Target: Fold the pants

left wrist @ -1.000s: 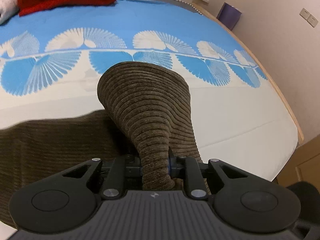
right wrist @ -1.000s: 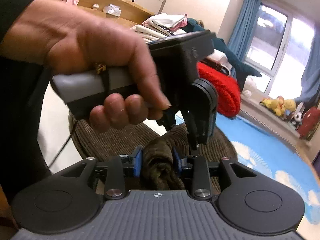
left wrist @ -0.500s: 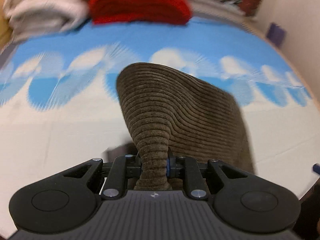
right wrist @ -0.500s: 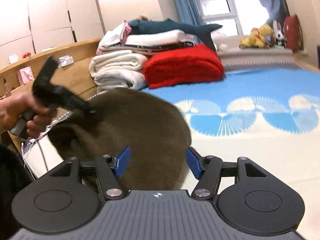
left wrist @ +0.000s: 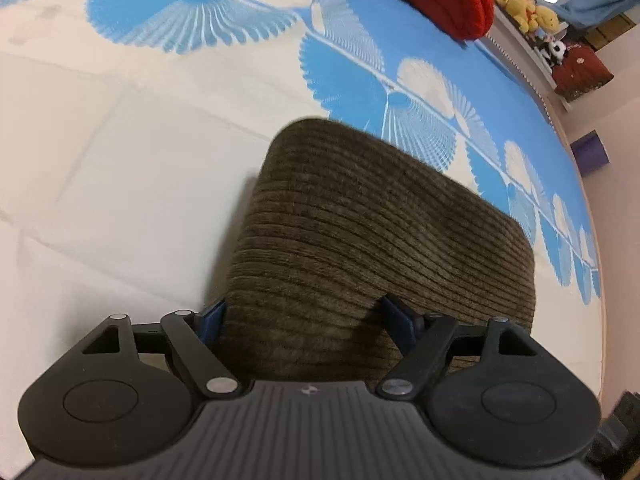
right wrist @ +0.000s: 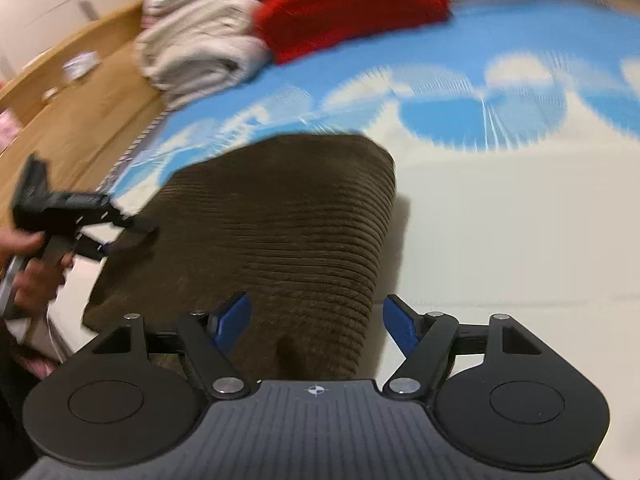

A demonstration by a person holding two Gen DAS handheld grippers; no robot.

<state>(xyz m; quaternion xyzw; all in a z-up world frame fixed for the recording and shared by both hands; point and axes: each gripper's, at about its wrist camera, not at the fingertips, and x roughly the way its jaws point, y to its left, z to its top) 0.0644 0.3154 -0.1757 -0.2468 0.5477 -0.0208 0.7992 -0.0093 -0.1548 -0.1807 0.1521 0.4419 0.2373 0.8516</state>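
Note:
The brown corduroy pants (left wrist: 380, 232) lie folded flat on the bed's blue-and-white sheet (left wrist: 120, 152). They also fill the middle of the right wrist view (right wrist: 280, 216). My left gripper (left wrist: 304, 316) is open, its blue pads (left wrist: 212, 316) spread on either side of the near edge of the pants. My right gripper (right wrist: 316, 320) is open over the pants' near right corner. The left gripper also shows in the right wrist view (right wrist: 132, 232), held by a hand at the pants' left edge.
A folded red blanket (right wrist: 352, 4) and a stack of white and beige linen (right wrist: 200, 52) sit at the far end of the bed. A wooden bed frame (right wrist: 80, 120) runs along the left. Plush toys (left wrist: 524, 0) sit on a ledge beyond the bed.
Both grippers held bunched corduroy a second ago. The right opened first, then the left. The pants now lie flat on the sheet, and both cameras have tilted down toward them.

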